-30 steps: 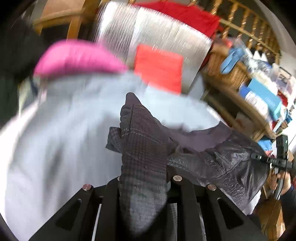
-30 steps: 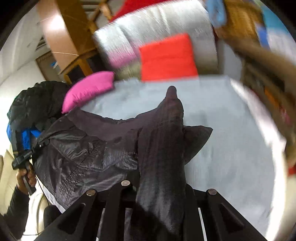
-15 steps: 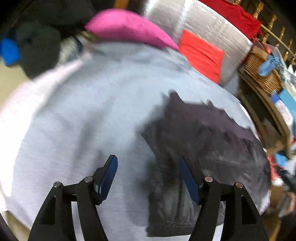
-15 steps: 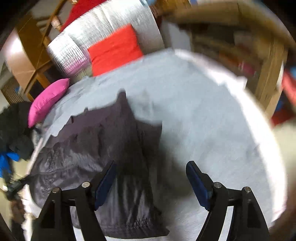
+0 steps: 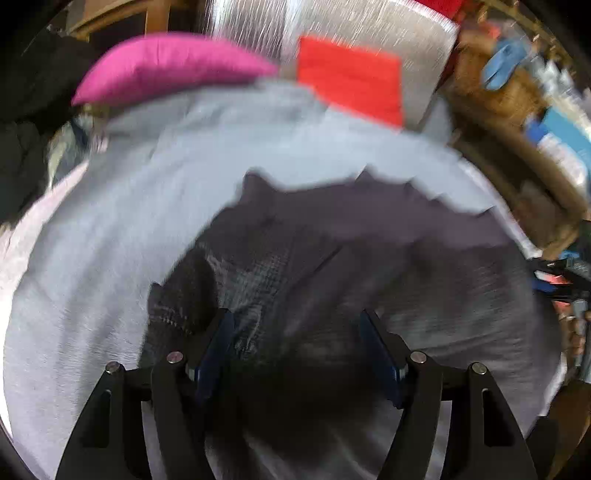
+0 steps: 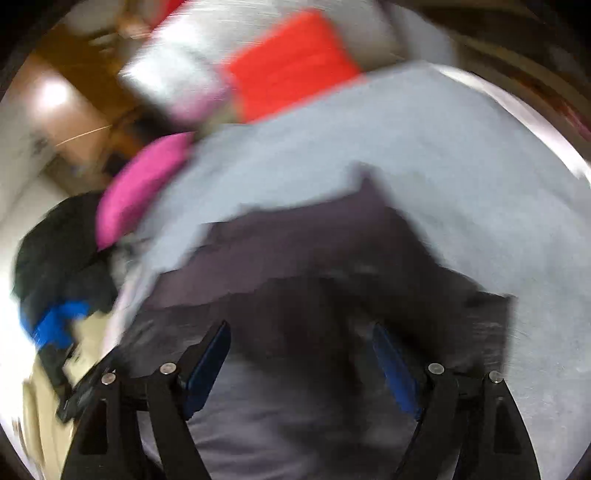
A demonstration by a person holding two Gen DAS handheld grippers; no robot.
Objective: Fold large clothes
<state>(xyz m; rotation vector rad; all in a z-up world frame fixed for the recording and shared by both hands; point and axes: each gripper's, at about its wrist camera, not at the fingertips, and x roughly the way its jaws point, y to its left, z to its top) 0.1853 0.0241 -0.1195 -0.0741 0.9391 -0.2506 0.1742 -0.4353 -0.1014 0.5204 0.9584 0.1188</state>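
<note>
— Beyond the gripper?
— Pale grey bed cover (image 5: 155, 206), spread wide. Pink cushion (image 5: 166, 64) at its far left edge, red cushion (image 5: 351, 81) just right of that, propped against a silvery panel (image 5: 369, 33).
— Off to the far right?
— Wooden shelving (image 5: 517, 158), blurred clutter on it.

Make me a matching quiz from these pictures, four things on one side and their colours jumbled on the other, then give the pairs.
Things:
1. garment
2. sheet
3. long cushion
4. square cushion

Colours:
A. pink
B. red
C. dark grey
D. pale grey

Pairs: 1-C, 2-D, 3-A, 4-B
</note>
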